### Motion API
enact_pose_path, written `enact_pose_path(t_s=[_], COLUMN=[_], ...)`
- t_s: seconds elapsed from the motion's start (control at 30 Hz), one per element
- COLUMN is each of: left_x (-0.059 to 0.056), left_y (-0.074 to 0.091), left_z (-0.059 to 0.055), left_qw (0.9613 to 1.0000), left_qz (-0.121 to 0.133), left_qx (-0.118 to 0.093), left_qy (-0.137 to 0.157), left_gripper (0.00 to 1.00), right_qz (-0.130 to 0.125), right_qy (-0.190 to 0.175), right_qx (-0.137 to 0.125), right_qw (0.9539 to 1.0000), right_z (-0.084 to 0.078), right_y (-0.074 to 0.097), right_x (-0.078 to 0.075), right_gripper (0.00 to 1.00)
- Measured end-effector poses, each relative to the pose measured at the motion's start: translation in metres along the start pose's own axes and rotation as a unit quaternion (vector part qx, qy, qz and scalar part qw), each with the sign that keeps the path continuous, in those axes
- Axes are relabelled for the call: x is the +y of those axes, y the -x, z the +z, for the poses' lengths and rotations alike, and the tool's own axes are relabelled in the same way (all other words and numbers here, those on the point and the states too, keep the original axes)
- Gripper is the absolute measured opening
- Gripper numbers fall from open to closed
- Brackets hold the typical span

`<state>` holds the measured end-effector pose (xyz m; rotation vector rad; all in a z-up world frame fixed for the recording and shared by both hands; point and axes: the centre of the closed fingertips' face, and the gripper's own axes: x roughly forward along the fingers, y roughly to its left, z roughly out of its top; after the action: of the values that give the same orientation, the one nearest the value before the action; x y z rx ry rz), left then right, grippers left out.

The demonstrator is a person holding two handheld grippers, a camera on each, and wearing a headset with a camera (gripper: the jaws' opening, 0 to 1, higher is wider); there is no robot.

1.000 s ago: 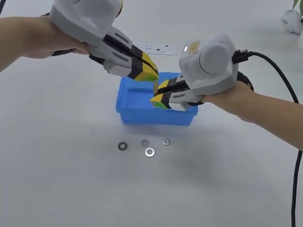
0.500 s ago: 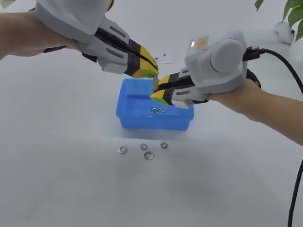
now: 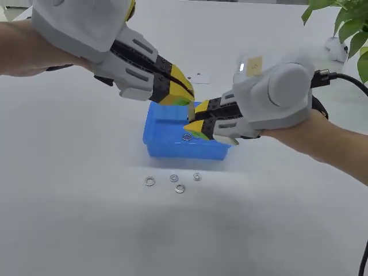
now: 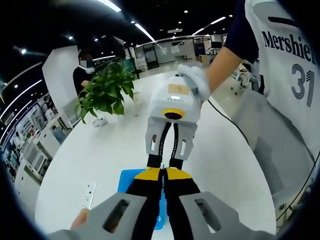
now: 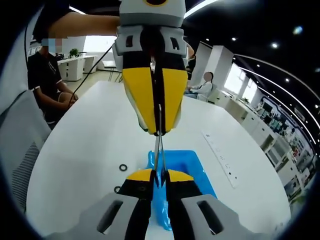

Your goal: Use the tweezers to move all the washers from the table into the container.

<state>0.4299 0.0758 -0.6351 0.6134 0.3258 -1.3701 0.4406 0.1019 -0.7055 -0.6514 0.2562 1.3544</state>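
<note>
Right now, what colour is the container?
The container is blue, clearest in the head view.

Head view looks forward and down from close above the white table (image 3: 69,224), where the left gripper (image 3: 185,95) and right gripper (image 3: 192,123) meet nose to nose over the blue container (image 3: 167,141). Left gripper view runs along its own jaws, straight at the right gripper, very near, with a plant (image 4: 107,92) behind. Right gripper view faces the opposite way, with the tweezers (image 5: 159,145) close before the lens. All three views share the container.
</note>
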Motion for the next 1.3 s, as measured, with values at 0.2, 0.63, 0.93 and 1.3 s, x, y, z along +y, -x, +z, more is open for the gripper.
enact_pose_path(t_s=[0.2, 0.63, 0.93, 1.3], left_x=[-0.010, -0.047, -0.061, -0.059], left_y=[-0.004, -0.025, -0.041, -0.044], left_z=[-0.004, -0.018, -0.020, -0.033], left_qw=[1.0000, 0.9987, 0.9979, 0.9983], left_qz=[-0.008, -0.046, -0.059, -0.046], left_qx=[-0.002, 0.005, 0.008, 0.008], left_qy=[0.004, 0.020, 0.025, 0.035], left_gripper=[0.05, 0.05, 0.05, 0.05], right_qz=[0.004, 0.034, 0.038, 0.037], right_qy=[-0.010, -0.025, -0.037, -0.041], right_qx=[-0.001, 0.013, 0.023, 0.029], right_qw=[0.9999, 0.9990, 0.9983, 0.9981], right_z=[-0.004, -0.031, -0.048, -0.058], right_y=[0.003, -0.002, -0.005, -0.017], right_x=[0.015, 0.052, 0.058, 0.054], right_gripper=[0.10, 0.10, 0.10, 0.10])
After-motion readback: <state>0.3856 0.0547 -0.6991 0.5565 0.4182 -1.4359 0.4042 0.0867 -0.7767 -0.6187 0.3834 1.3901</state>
